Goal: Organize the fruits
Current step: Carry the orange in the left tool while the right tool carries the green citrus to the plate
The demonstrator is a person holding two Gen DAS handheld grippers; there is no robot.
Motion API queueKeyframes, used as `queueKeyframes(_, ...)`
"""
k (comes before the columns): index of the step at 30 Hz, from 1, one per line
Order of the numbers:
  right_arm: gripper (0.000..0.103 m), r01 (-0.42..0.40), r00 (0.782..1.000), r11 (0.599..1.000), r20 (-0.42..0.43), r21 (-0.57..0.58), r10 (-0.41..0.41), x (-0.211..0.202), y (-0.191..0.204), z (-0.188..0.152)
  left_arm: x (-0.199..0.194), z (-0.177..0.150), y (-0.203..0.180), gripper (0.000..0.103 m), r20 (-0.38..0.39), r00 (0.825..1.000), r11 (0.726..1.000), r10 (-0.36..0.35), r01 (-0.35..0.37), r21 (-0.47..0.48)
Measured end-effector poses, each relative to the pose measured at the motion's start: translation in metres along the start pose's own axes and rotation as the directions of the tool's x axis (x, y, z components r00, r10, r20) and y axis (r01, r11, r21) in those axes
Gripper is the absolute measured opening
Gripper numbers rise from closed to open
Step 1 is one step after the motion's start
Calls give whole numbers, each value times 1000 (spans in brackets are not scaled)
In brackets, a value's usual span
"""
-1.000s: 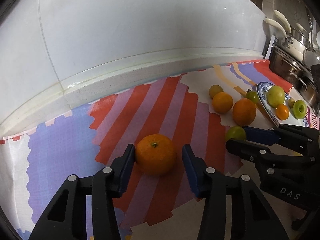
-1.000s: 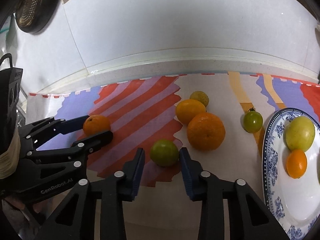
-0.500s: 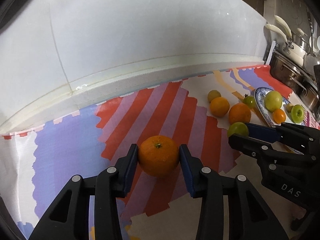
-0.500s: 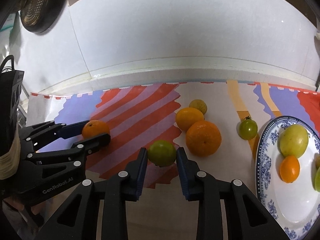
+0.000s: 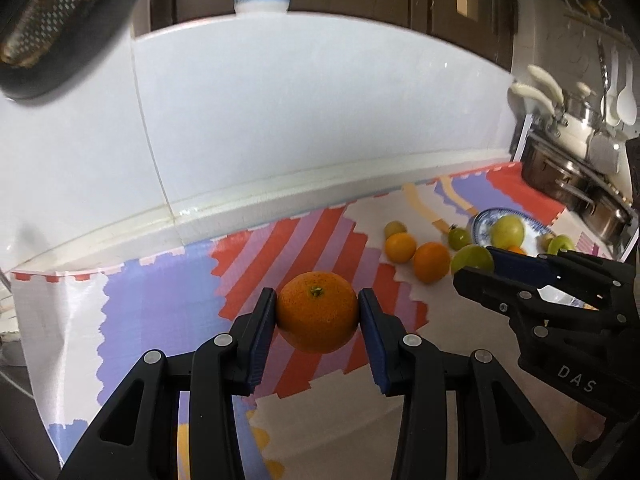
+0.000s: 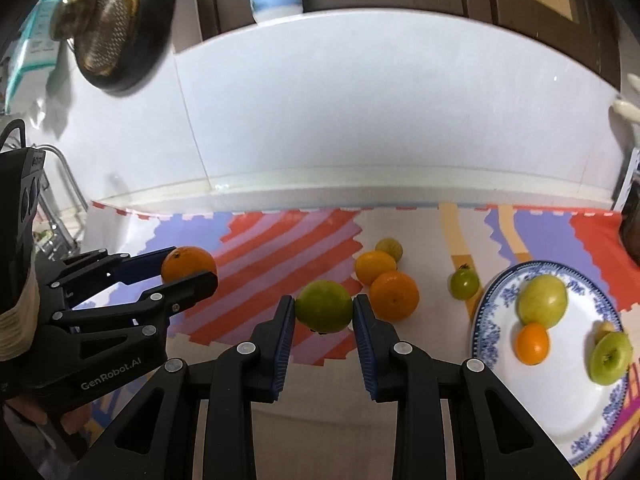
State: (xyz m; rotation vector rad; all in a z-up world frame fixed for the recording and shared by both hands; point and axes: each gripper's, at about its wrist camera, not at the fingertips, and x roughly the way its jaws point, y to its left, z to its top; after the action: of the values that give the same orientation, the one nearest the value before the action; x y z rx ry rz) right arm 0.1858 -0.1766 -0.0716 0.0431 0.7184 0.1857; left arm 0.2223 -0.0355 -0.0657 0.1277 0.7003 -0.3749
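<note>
Striped mat (image 5: 172, 312) covers the counter (image 6: 320, 412); left gripper (image 5: 318, 316) clamps an orange (image 5: 318, 312), right gripper (image 6: 324, 312) a green fruit (image 6: 324, 306). Round skins may slip from the pads, dropping onto loose fruit.

My left gripper (image 5: 318, 312) holds an orange (image 5: 317, 312) above the mat (image 5: 160, 312); right of it (near the plate (image 6: 496, 320)) my right gripper (image 6: 324, 307) holds a round fruit (image 6: 324, 306). Two oranges (image 6: 394, 295) lie between.
</note>
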Motion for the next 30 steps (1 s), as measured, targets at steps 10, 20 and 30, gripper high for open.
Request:
queueKeyframes(10, 31, 22, 997, 1000, 75, -20, -20, -54, 8, 3, -46, 0, -19, 41, 65, 998, 1000, -7, 6, 11)
queueKeyframes(20, 31, 52, 989, 999, 138, -5, -51, -101, 2, -4, -82, -2, -47, 41, 109, 993, 999, -36, 31, 45)
queueKeyframes(30, 31, 83, 979, 996, 184, 19, -85, -145, -12, -15, -108, -1, -79, 41, 154, 985, 995, -76, 65, 75)
